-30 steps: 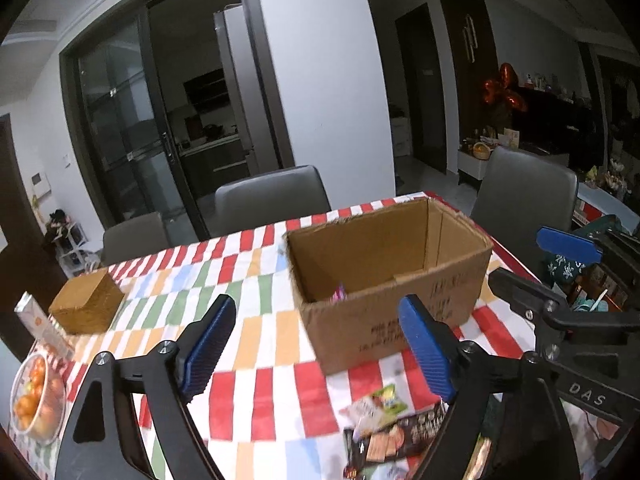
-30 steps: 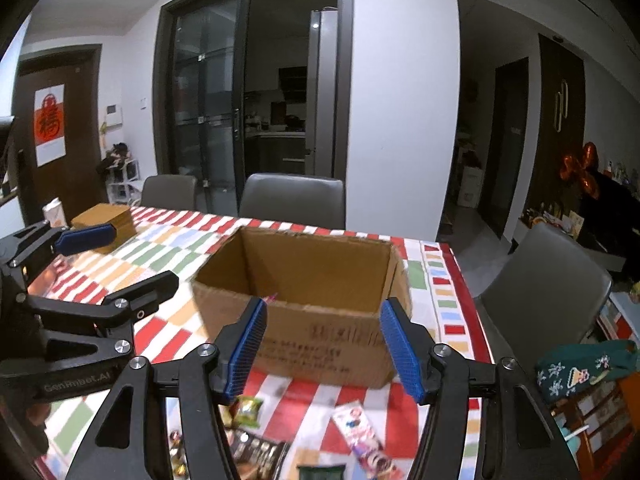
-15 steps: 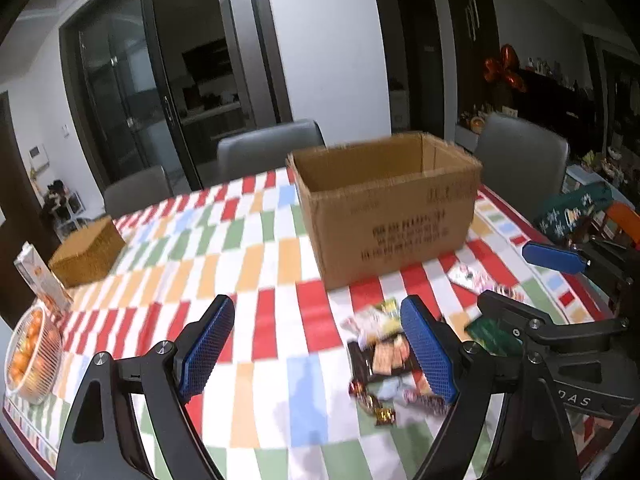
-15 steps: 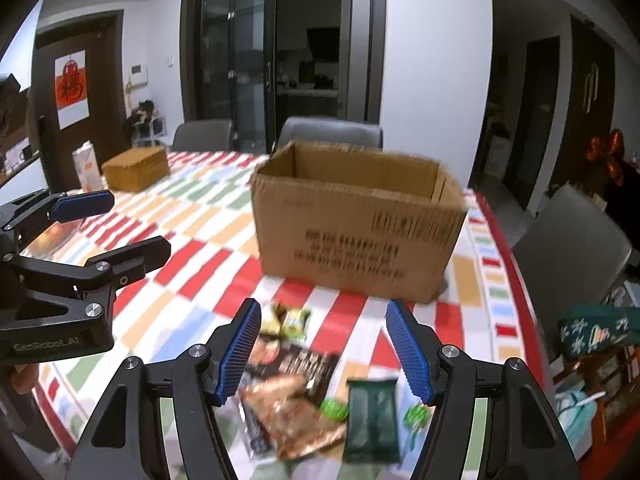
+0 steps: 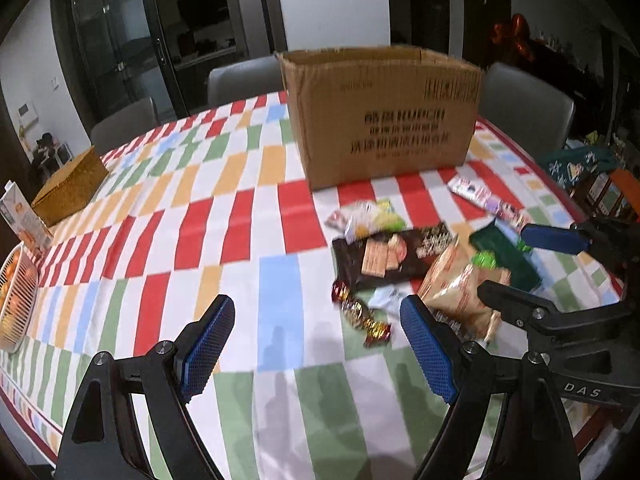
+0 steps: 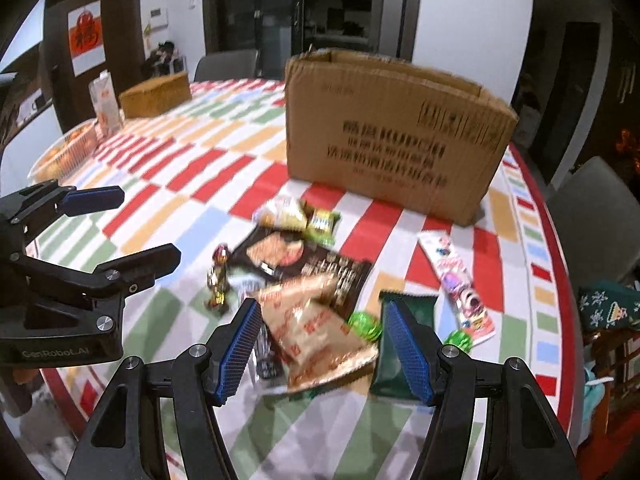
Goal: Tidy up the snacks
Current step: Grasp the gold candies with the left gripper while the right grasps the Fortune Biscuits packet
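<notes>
A pile of snack packets lies on the checked tablecloth in front of an open cardboard box (image 5: 384, 112) (image 6: 396, 136). It holds a black cracker pack (image 5: 384, 258) (image 6: 304, 264), a tan bag (image 6: 316, 332) (image 5: 460, 292), a dark green pack (image 6: 404, 312) (image 5: 508, 256), a long pink packet (image 6: 456, 280) (image 5: 484, 200) and small wrapped sweets (image 5: 360, 314) (image 6: 218, 280). My left gripper (image 5: 316, 352) is open and empty, just left of the pile. My right gripper (image 6: 320, 348) is open, low over the tan bag.
A woven box (image 5: 68, 188), a carton (image 5: 24, 216) and a basket of oranges (image 5: 16, 296) stand at the table's left. Grey chairs (image 5: 524, 108) ring the table. The table's red edge (image 6: 560, 280) runs close on the right.
Both grippers have pulled back and dropped from above the box toward the snack pile near the table's front. Both stay open and empty.
</notes>
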{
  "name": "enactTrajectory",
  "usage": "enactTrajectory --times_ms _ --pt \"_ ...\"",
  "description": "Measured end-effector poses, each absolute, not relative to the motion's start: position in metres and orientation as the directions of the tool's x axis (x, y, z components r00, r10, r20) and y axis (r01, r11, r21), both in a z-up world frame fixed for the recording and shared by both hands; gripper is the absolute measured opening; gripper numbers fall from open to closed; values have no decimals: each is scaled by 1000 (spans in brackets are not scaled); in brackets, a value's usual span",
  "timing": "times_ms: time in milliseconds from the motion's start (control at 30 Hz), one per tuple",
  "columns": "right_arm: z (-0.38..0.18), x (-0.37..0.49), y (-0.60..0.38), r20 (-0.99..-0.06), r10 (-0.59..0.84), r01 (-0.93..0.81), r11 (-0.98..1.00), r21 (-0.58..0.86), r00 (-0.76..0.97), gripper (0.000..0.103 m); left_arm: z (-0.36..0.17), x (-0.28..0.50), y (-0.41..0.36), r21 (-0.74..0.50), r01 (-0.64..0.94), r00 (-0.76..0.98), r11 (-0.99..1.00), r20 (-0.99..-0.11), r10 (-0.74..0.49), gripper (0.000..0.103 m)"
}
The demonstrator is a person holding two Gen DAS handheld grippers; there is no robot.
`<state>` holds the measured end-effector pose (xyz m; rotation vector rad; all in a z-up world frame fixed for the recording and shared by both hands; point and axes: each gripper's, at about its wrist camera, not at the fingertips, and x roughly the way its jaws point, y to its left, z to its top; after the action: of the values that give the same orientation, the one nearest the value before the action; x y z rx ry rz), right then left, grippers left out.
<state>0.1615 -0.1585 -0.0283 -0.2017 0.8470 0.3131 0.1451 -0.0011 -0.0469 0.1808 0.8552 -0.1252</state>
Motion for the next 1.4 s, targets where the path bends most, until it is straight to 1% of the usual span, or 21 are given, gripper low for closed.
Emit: enactTrajectory --times_ms 233,333,367,433,567,633,733,767,833,900,933,1000,1033,1100,1400 --pt "-51 167 -154 -801 142 -371 922 -106 582 66 -71 154 -2 113 185 607 976 -794 -23 84" --pt "-57 170 -153 -806 129 -380 916 -126 578 66 -79 162 -3 93 188 586 978 -810 -36 80" --pt "-58 171 -152 -809 127 -382 915 -128 575 66 -81 164 -4 85 190 581 978 -813 -42 77" --pt "-61 173 -151 -811 126 -389 912 -132 571 66 -84 169 -5 75 193 575 978 -816 -51 76" --pt "-65 179 -146 -817 123 -401 905 -141 564 65 -89 178 -9 61 197 559 978 -827 -61 66" --pt "-67 182 -144 -820 122 -406 903 -142 559 60 -90 181 -10 53 203 552 978 -831 -69 63" --pt "-68 186 -141 -818 117 -408 901 -151 563 59 -94 186 -12 36 206 539 978 -838 -82 56" --pt "-68 188 -141 -817 122 -409 901 -147 563 58 -95 188 -12 21 205 534 979 -840 -94 52" --pt "-67 190 -139 -815 123 -406 902 -146 566 52 -97 190 -12 -1 202 523 979 -846 -109 44" --pt "-67 191 -138 -813 122 -404 903 -148 570 48 -100 192 -12 -17 199 506 980 -855 -118 34" --pt "-66 192 -138 -813 125 -402 904 -142 568 45 -102 193 -12 -25 201 496 979 -859 -124 32" --pt "-66 193 -139 -816 135 -402 907 -127 562 41 -106 194 -13 -35 204 479 978 -868 -130 22" --pt "-67 194 -139 -818 136 -398 910 -120 559 40 -106 193 -13 -31 202 485 979 -865 -127 21" --pt "-67 195 -141 -818 143 -389 915 -104 557 40 -105 192 -13 -33 204 485 979 -865 -130 19" --pt "-56 189 -151 -797 177 -350 936 -46 577 39 -82 181 -13 -63 211 527 975 -833 -168 19"
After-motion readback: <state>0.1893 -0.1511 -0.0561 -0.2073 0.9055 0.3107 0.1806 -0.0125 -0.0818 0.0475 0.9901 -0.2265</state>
